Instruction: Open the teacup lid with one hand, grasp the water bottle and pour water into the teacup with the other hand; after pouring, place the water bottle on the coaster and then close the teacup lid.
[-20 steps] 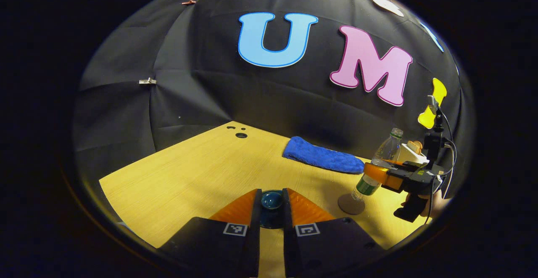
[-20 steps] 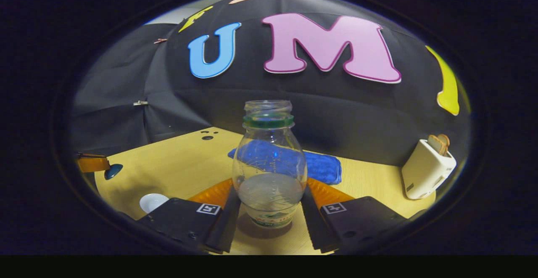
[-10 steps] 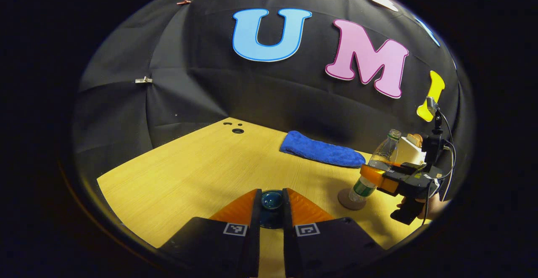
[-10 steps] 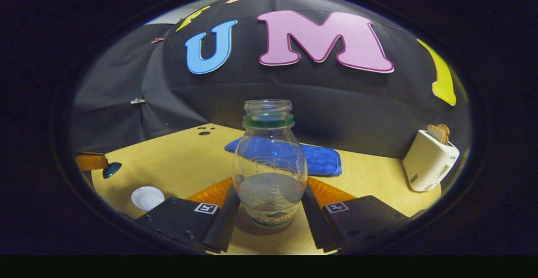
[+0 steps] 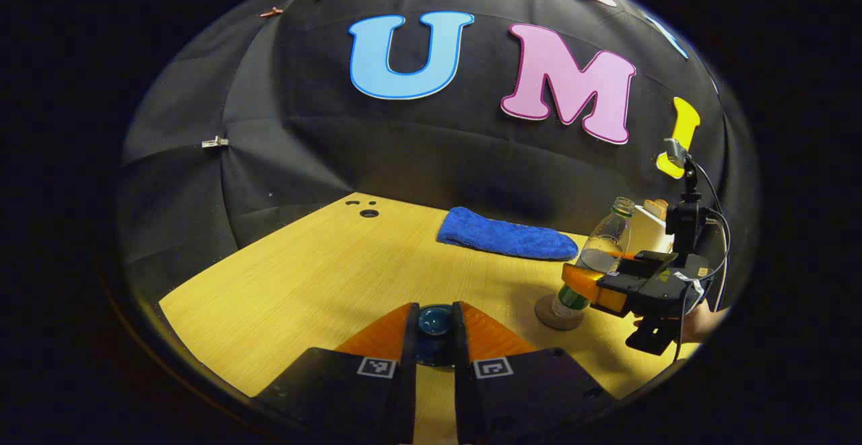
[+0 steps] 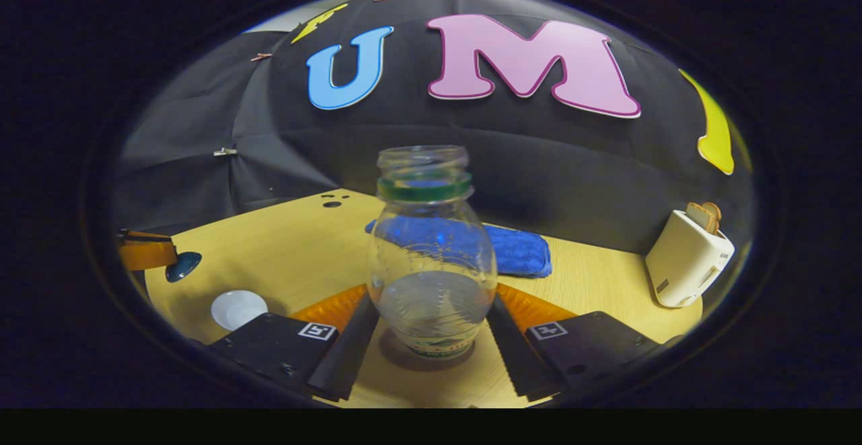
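In the right gripper view, a clear water bottle, uncapped and about a third full, is gripped low on its body between the two fingers of the right gripper. Its base sits at or just above a round brown coaster on the wooden table; contact cannot be judged. At nine o'clock, a white teacup stands open.

In the left gripper view, the left gripper is closed narrowly on the knob of a dark blue-green lid, held above the table. At three o'clock, the bottle leans slightly over the coaster. A blue cloth lies at the back, near one o'clock, and a white toaster is seen at the right.

The step in hand is judged to be setting the bottle down. It is best lowered straight, levelled upright and centred on the coaster, and released only once the base is flat, so no water is spilled. The lid is best kept level meanwhile.
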